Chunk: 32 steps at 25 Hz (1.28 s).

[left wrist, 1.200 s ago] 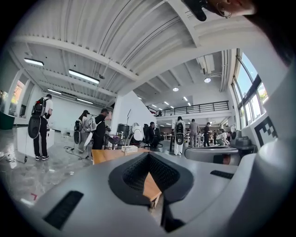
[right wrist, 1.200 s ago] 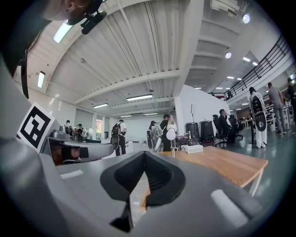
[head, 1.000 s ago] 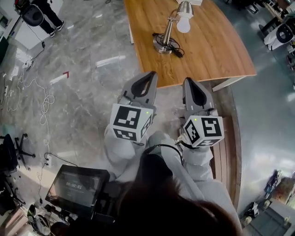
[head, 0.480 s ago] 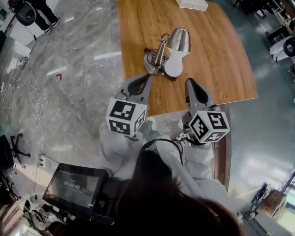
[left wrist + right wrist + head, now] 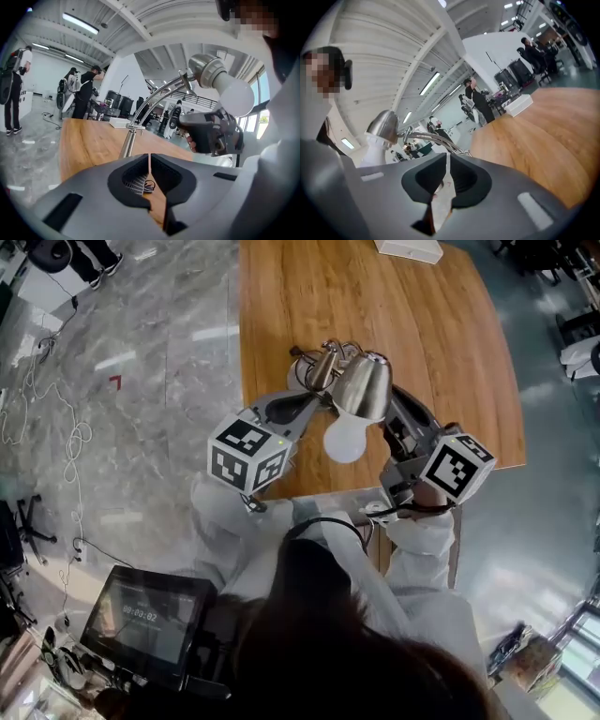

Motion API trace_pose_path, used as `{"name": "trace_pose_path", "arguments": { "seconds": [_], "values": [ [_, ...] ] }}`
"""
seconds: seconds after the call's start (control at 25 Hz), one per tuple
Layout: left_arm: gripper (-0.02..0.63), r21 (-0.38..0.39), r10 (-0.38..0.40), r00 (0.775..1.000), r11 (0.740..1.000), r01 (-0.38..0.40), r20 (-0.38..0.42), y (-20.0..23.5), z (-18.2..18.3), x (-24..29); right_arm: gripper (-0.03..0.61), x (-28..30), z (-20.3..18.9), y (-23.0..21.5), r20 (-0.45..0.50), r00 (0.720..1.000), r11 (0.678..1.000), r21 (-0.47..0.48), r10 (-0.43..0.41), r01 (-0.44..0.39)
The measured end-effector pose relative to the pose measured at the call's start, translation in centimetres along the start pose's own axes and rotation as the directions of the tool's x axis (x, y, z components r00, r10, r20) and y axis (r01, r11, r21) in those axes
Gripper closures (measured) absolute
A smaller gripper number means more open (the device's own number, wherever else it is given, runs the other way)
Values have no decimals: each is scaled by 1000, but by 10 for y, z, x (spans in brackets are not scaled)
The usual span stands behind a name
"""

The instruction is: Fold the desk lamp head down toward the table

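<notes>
Steel lamp [image 5: 324, 369] stands near front edge of table [image 5: 450, 334], head [image 5: 364, 387] up, bulb [image 5: 345, 439] facing person. Since a second ago, both grippers have come in from off the edge to flank it: left gripper [image 5: 312, 401] by post, right gripper [image 5: 398, 409] beside head. Both sets of jaws pressed together, empty. Approach done; fold not begun. Left gripper view shows arched neck [image 5: 161, 88] carrying head high; head view hides that height.

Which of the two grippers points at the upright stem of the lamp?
The left gripper: the lamp's stem stands just ahead of it. The right gripper is on the other side, beside the metal shade.
</notes>
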<state>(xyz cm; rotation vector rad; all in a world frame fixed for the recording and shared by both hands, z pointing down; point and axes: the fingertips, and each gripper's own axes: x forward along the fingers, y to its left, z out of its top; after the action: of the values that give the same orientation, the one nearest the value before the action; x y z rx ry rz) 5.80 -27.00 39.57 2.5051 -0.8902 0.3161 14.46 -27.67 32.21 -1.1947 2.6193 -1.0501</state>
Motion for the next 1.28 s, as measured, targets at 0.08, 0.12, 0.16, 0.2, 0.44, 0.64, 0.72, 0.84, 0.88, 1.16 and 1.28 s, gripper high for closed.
{"name": "trace_pose_path", "arguments": {
  "seconds": [0.08,0.12,0.16,0.2,0.44,0.64,0.72,0.84,0.88,1.16,1.28],
  "values": [
    [612,15,-27,999,1000,27,-18,10,1,10,569,8,10,-1,-23,996,992,92,89,-86],
    [608,17,-29,999,999,29,-16,17,3,14,565,12,16,-3,-27,990,979,151,139,-133],
    [588,18,-28,1000,999,28,-13,25,5,19,554,17,20,-6,-29,981,959,216,192,-181],
    [563,20,-28,1000,999,28,-13,34,6,23,537,23,22,-9,-33,969,933,281,245,-226],
    [494,25,-70,996,997,72,-55,81,9,76,456,75,40,-37,-95,888,767,550,451,-331],
    [493,76,-91,992,992,97,-85,73,12,93,456,81,43,-21,-111,833,674,649,542,-353],
    [494,97,-97,990,990,107,-101,69,10,96,456,80,41,-16,-115,823,656,669,557,-350],
    [494,126,-83,991,988,95,-104,72,13,101,454,78,38,-13,-151,810,662,669,567,-338],
    [494,135,-81,991,986,95,-105,72,15,102,454,78,38,-12,-169,803,666,668,571,-333],
    [494,204,-68,986,974,98,-152,73,14,105,453,81,32,-2,-286,732,642,722,618,-259],
    [494,210,-67,984,972,101,-163,73,13,107,453,83,33,3,-263,708,587,767,655,-258]
  ]
}}
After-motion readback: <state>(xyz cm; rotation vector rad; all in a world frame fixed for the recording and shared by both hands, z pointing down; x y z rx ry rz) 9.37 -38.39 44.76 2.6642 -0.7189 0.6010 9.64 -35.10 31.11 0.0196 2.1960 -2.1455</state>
